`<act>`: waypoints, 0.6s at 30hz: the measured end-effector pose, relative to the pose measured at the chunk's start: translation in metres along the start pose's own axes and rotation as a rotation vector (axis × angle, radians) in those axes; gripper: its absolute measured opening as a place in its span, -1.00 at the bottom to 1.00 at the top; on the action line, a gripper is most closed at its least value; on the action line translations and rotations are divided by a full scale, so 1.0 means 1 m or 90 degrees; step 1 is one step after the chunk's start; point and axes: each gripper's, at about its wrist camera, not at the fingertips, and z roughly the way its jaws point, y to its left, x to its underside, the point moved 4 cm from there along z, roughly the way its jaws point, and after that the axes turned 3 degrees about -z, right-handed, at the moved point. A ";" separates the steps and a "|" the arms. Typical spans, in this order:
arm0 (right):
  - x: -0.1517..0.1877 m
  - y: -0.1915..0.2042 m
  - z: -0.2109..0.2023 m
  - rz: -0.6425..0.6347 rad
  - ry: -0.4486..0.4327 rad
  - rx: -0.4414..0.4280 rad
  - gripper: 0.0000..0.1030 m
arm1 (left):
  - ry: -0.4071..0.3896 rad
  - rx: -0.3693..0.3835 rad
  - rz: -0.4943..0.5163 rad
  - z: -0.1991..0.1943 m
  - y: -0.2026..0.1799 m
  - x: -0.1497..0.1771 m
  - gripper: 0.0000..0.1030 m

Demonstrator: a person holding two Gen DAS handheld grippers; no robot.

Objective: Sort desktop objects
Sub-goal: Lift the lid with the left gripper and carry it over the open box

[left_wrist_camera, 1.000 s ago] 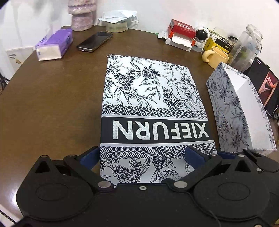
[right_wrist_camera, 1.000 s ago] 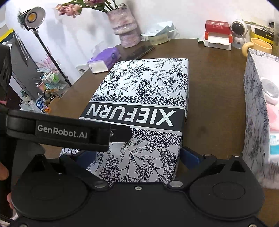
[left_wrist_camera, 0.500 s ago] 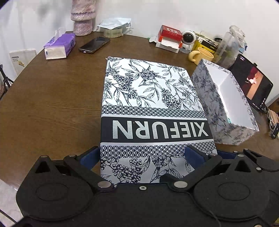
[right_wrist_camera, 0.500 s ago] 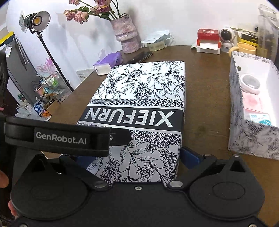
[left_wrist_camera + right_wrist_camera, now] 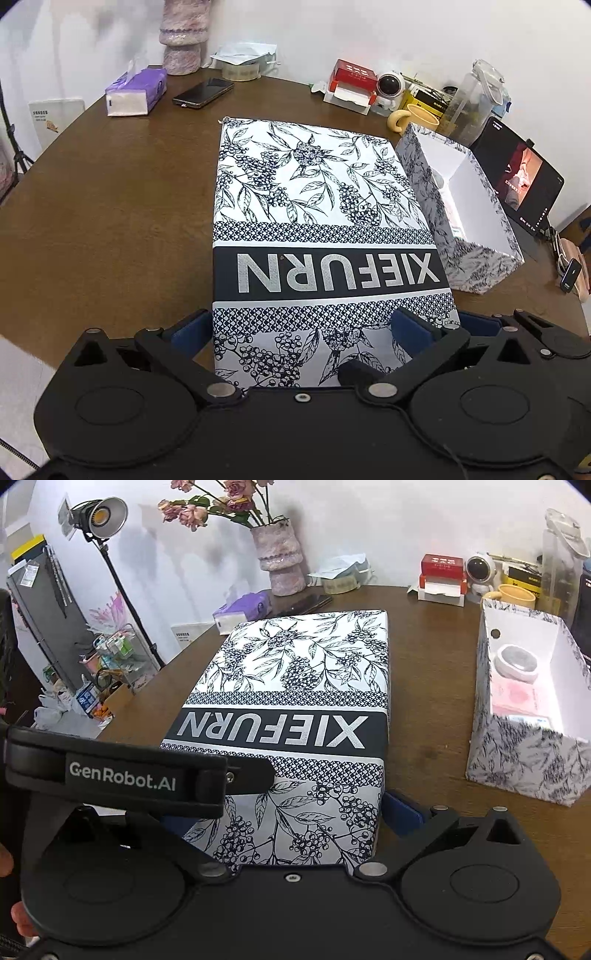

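The big flowered lid (image 5: pixel 321 229) fills the middle of both views, pinched at its near edge by the left gripper (image 5: pixel 314 328) and right gripper (image 5: pixel 280 812); it looks light, stiff and easy to tip.

Between the jaws, the box lid (image 5: pixel 317 221) is white with navy berry-and-leaf print and a dark band lettered silver. Right of them, the open box (image 5: pixel 524 760) shows feathery navy-on-white walls, plain white inside.

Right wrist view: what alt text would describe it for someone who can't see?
A black tool grips the near end of a floral XIEFURN box lid above a brown table. An open matching box holding small items stands to the right.
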 end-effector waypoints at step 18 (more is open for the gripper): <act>0.090 0.031 -0.084 -0.002 -0.001 -0.010 1.00 | 0.003 -0.008 -0.011 -0.070 -0.013 0.103 1.00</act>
